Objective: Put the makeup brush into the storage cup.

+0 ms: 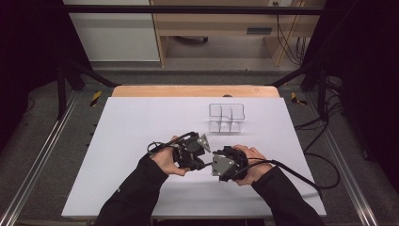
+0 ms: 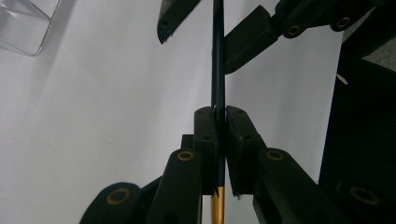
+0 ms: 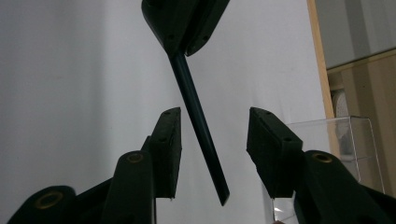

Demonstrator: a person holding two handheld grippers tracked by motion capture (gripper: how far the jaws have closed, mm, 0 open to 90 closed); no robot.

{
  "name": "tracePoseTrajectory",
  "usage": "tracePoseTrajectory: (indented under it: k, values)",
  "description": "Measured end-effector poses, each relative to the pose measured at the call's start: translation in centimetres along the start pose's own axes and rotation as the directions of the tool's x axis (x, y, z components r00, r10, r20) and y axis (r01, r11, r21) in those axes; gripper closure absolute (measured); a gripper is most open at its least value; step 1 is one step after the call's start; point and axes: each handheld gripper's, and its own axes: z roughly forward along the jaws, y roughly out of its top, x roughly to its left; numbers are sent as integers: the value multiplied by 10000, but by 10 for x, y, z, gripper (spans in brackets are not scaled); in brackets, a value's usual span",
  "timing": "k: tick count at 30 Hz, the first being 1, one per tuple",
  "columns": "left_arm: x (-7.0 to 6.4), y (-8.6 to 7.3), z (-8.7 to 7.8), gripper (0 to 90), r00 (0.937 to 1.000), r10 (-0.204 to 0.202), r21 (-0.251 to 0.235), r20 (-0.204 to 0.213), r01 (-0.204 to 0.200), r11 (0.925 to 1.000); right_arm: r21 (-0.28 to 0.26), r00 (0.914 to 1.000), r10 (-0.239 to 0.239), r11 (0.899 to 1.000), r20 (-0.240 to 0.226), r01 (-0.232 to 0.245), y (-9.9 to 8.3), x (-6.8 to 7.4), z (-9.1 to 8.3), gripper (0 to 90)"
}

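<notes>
Left gripper view: pen in left claw.

High view looks down over the table; both gripper views sit close, sharing its white top.

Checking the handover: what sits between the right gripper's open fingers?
The dark pen, held by the left gripper, hangs between the fingers untouched, in the right gripper view.

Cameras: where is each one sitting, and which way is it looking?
High view: above the person's side, facing forward and down on the white table; forearms, left gripper, right gripper.
Left gripper view: rides that gripper; its jaws clamp a dark pen.
Right gripper view: rides that gripper; open jaws flank the pen.
Shared: pen, clear organizer.
</notes>
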Motion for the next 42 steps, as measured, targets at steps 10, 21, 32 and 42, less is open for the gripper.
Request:
tracePoseTrajectory:
  k: [10, 21, 32, 42]
  values:
    - [0, 3, 4, 825, 9999, -71, 160, 92, 69, 9998, 111, 9988, -426, 9990, -240, 429, 2, 5, 5, 689]
    - [0, 4, 5, 825, 9999, -65, 157, 146, 63, 9999, 239, 9945, -970, 9949, -393, 980, 5, 7, 6, 793]
    - [0, 2, 1, 822, 9995, 140, -52, 285, -138, 9999, 98, 9900, -1258, 9919, -633, 1266, 5, 8, 6, 837]
    - [4, -2, -1, 646, 9993, 287, -346, -230, -295, 9990, 88, 9905, -1037, 9944, -900, 1049, 4, 6, 7, 848]
